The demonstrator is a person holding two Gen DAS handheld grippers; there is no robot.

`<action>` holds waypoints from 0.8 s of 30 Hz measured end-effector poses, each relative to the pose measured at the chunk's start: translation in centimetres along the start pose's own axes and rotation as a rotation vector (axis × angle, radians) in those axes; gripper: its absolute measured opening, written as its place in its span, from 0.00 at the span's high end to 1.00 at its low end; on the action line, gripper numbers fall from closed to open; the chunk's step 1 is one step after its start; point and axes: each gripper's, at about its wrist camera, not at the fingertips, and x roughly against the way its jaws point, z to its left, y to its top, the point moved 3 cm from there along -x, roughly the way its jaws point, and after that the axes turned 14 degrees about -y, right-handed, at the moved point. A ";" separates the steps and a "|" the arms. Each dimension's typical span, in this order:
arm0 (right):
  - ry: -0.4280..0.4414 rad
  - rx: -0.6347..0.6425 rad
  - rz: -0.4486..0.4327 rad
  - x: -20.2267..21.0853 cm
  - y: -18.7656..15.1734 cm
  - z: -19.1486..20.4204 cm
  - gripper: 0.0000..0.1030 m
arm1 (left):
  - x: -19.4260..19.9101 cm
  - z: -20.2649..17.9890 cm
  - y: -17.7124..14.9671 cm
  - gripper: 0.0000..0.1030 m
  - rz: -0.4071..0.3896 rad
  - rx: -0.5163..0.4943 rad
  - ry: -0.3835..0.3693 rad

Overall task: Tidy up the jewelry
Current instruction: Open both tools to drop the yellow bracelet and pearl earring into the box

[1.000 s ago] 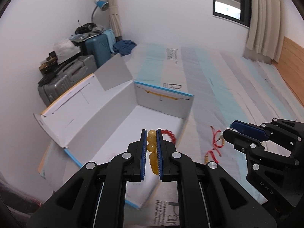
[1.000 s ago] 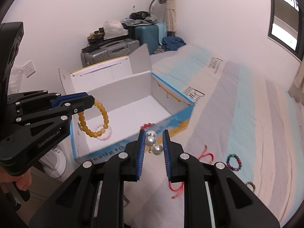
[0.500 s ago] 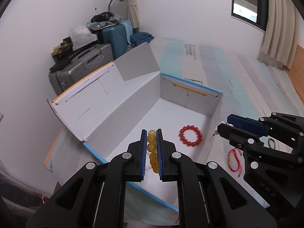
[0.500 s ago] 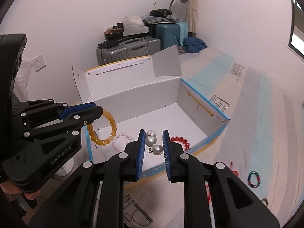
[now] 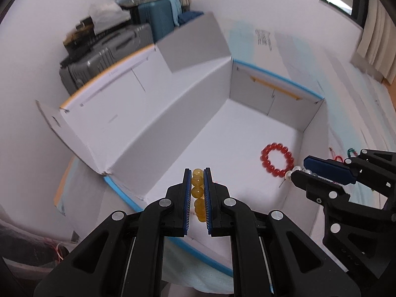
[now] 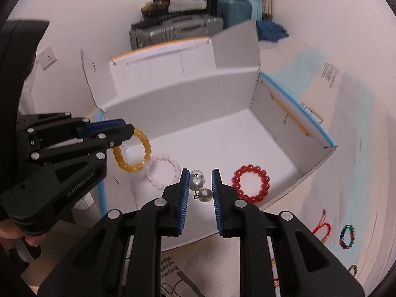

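Over the open white box (image 5: 247, 113), the left tool (image 5: 197, 185) pinches an amber bracelet (image 6: 132, 149), and the right tool (image 6: 200, 185) holds pearls (image 6: 198, 184) between its slightly spread fingers. A red bracelet (image 6: 250, 183) and a pink bracelet (image 6: 163, 170) lie on the box floor.

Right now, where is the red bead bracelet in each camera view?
Left wrist: red bracelet lies on the box floor, right of centre, near the right gripper.
Right wrist: red bracelet lies on the box floor, just right of the fingertips.
Shared landmark: the white box.
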 end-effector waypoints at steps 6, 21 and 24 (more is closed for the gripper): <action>-0.001 0.041 0.083 -3.6 -0.2 0.6 0.83 | -3.3 1.3 0.1 0.91 0.096 0.010 0.007; 0.005 0.033 0.094 -5.2 -0.6 0.3 0.63 | -4.0 2.3 0.9 0.86 0.061 0.001 0.082; -0.005 0.022 0.068 -4.2 -0.6 -0.4 0.54 | -2.5 1.9 1.3 0.71 0.015 0.010 0.096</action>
